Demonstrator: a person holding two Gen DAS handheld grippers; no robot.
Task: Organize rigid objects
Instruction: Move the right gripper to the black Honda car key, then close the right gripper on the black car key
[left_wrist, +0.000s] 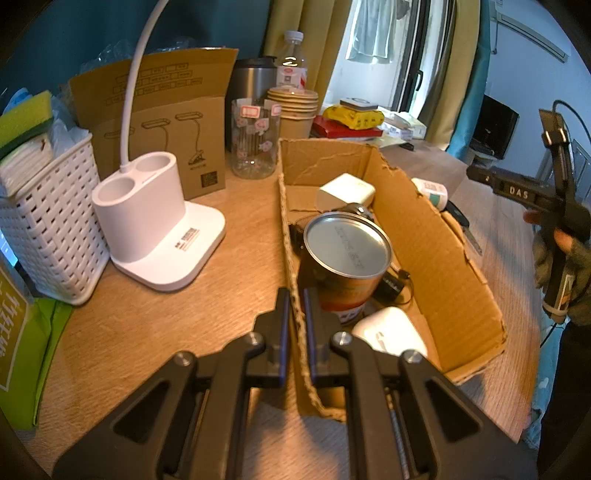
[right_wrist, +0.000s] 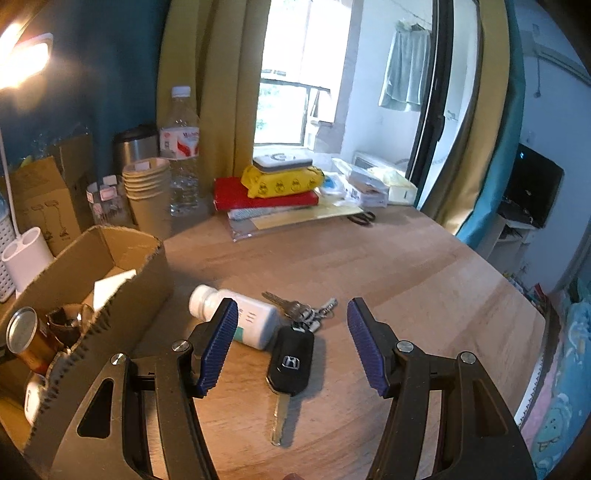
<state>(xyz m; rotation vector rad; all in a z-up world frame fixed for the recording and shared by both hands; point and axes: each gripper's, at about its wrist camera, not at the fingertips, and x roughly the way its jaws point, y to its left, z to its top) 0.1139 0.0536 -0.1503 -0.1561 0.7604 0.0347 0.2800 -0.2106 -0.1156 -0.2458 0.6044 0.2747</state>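
Meanwhile the left gripper (left_wrist: 294, 328) was clamped on the near wall of the box (left_wrist: 424, 236), which held a can (left_wrist: 347, 254) and white items. The right gripper (right_wrist: 291, 343) had its jaws apart above the car key (right_wrist: 290, 363), which lay on the table (right_wrist: 406, 277) beside a white bottle (right_wrist: 240, 319), just outside the box.

Left claw (left_wrist: 295, 325) clamps cardboard box (left_wrist: 436, 236) wall – tin can (left_wrist: 347, 254) inside

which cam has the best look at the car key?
Right wrist. The car key lies in full view on the table between the open right tongs, fob logo and blade both clear. In the left wrist view only part of it shows past the cardboard box wall.
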